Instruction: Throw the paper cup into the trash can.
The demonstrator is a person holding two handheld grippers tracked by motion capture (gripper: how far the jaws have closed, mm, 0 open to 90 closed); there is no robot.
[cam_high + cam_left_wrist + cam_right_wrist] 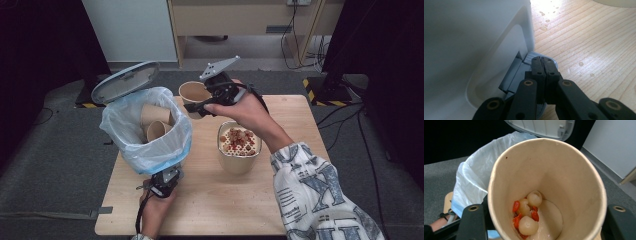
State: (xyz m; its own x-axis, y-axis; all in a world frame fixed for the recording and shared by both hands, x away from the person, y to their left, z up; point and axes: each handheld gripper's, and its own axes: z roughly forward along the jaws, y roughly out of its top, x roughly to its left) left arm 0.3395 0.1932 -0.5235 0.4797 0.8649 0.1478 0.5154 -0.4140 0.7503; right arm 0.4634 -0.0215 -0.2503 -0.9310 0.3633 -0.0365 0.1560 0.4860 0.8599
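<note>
The bin (145, 131) blocks the surface's (210, 200) left side. A filled bowl (238, 147) stands mid-surface. Bare wood lies open in front and at right.

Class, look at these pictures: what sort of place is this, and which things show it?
Probably an indoor lab or office corner set up for recording: a small wooden table on grey carpet, trailing cables, and a pedal bin used in a clearing-up demonstration.

- High view looks forward and down over the table (210, 200).
- Left gripper view sits close at the bin (474, 37) base.
- Right gripper view peers into the cup (544, 182); bin (145, 130) shared.
</note>
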